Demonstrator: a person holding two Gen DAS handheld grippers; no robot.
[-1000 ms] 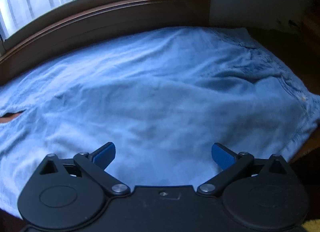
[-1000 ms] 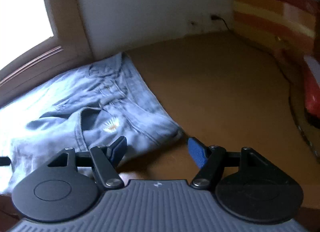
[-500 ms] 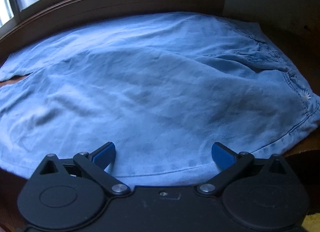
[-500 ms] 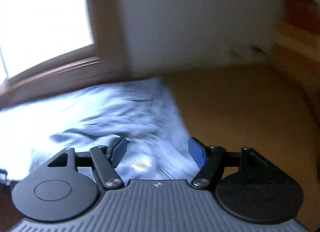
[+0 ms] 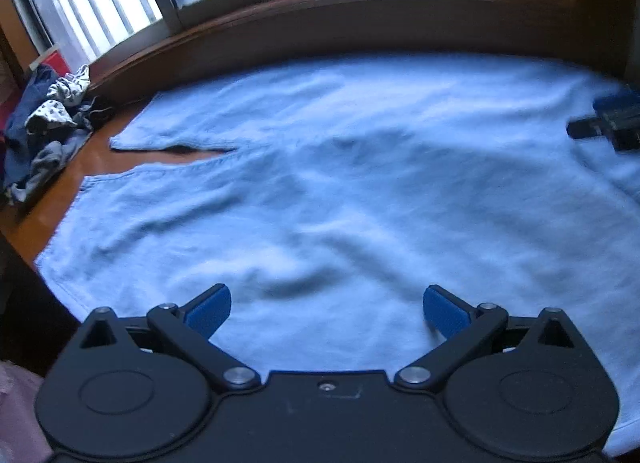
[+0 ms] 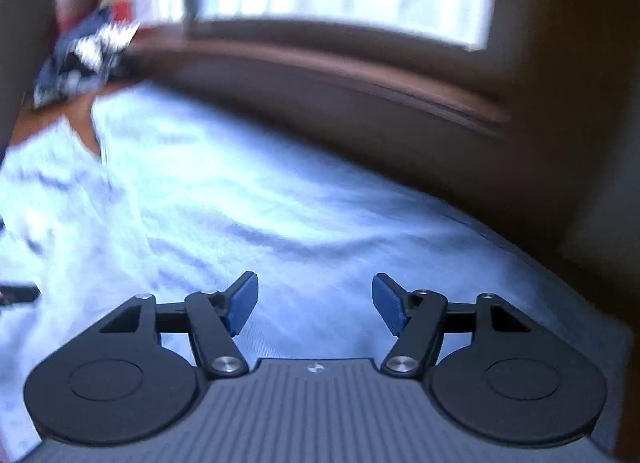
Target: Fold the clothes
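Through the left wrist camera I see my left hand-held gripper with its jaws spread wide and nothing between them, hanging just above the near part of the light blue trousers. The trousers lie spread flat over the wooden desk, reaching from its near edge to the far edge under the window frame. The two leg ends point toward the left edge, with a narrow slit of bare wood between them. A heap of other clothes sits in the far left corner. At the right margin I catch part of my right hand-held gripper over the cloth.

My worry here is the soft ripple in the fabric just ahead of my fingers: if I close on it, I may pinch one layer only, or drag the whole garment toward the near edge, where it already looks close to hanging over.

Through the right wrist camera, which is blurred, my right hand-held gripper is likewise parted wide and empty, low over the trousers, with the window frame beyond and the clothes heap far left. With this blur I cannot judge my height, so a hasty closing could miss the hem or skew the fold line.
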